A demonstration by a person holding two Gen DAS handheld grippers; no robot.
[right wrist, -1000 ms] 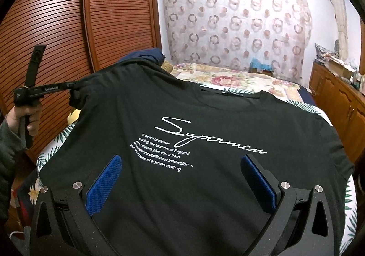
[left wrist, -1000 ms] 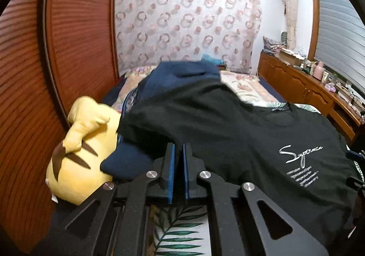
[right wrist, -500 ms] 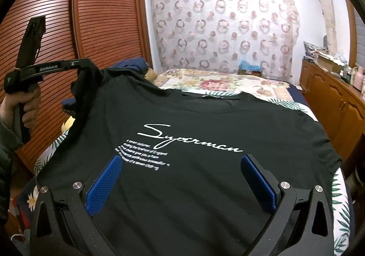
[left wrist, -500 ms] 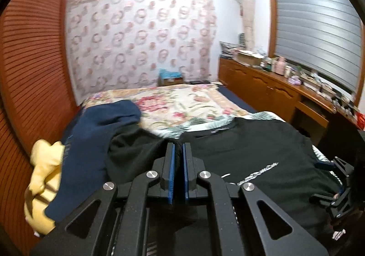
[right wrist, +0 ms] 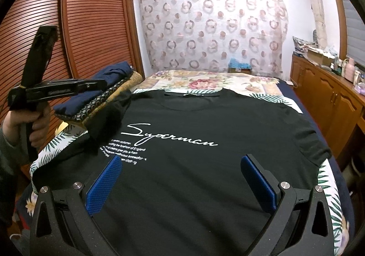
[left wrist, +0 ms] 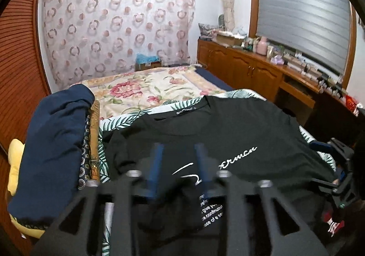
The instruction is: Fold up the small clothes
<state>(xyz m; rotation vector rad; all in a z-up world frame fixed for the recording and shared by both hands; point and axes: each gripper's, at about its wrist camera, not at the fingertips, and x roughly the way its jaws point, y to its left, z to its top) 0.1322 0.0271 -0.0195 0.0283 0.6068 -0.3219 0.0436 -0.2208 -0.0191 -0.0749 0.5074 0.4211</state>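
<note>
Left wrist view: our left tongs (left wrist: 178,153) just let go, nothing pinched. Black cotton T-shirt with white script (right wrist: 205,142) lies flat on the leaf-print bed (right wrist: 328,189), its sleeve flipped inward at 9 o'clock. Right tongs (right wrist: 182,185) spread wide above it.

The tee (right wrist: 205,164) was matt black cloth with white print. Pads (right wrist: 103,187) were blue, rough-textured rubber on matt black plastic. The wardrobe (right wrist: 95,27) was ribbed, glossy wood.

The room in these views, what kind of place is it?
Most likely a home bedroom: a bed with a floral cover, a louvred wooden wardrobe beside it, and a patterned curtain behind. A black T-shirt lies spread on the bed.
</note>
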